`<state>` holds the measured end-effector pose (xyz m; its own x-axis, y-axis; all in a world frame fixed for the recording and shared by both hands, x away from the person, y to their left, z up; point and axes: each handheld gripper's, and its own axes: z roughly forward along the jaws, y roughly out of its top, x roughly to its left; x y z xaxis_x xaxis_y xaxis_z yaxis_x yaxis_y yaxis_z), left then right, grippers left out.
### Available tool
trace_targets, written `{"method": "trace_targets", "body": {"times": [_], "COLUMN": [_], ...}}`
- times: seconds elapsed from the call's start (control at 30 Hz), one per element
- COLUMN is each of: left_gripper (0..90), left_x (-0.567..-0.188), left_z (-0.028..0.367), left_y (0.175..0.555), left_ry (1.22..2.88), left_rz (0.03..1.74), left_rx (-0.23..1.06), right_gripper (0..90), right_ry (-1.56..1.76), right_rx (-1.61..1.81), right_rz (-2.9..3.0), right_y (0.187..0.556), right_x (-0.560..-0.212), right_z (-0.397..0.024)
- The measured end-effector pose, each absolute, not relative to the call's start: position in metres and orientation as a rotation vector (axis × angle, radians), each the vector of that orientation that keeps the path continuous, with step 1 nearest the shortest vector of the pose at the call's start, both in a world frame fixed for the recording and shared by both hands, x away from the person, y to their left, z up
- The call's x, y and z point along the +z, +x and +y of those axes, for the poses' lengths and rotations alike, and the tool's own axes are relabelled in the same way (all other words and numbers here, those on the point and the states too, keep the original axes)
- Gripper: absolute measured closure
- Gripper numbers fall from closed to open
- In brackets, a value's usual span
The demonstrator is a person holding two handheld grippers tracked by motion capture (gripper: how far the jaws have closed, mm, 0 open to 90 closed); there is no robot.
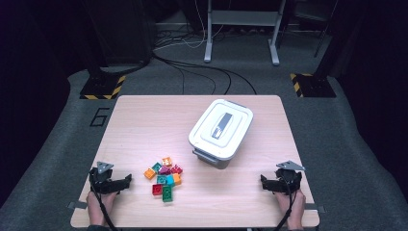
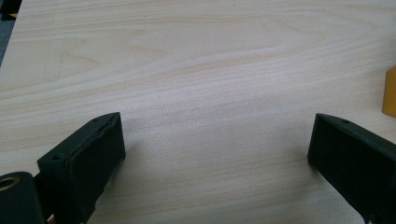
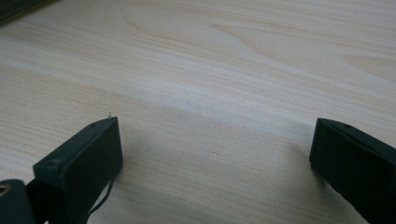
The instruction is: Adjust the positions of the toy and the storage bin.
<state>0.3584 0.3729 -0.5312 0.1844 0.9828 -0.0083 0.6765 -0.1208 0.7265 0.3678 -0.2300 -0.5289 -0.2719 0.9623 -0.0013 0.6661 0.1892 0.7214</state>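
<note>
Orange brick edge (image 2: pixel 390 91) (far right) shows beside the left claw (image 2: pixel 215 140).

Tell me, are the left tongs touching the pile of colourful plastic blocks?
Apart. In the high view, bare wooden table shows between the open left tongs and the pile of colourful plastic blocks.
</note>
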Motion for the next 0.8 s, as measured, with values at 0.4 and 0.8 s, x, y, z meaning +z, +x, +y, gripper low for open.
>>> {"method": "trace_targets", "body": {"times": [0.4,0.8], "left_gripper": [3.5,3.7], "left_x": [-0.5311,-0.5311], "left_z": [0.3729,0.3723], "left_y": [0.3582,0.3588], "left_ry": [1.869,1.856], "left_rz": [1.556,1.573], "left_rx": [0.660,0.673], "right_gripper": [1.5,0.0], "right_ry": [1.521,1.528], "right_rx": [0.854,0.845], "right_rz": [2.013,2.049], "right_y": [0.3679,0.3702], "right_x": [-0.5288,-0.5269], "right_z": [-0.2300,-0.2290]}}
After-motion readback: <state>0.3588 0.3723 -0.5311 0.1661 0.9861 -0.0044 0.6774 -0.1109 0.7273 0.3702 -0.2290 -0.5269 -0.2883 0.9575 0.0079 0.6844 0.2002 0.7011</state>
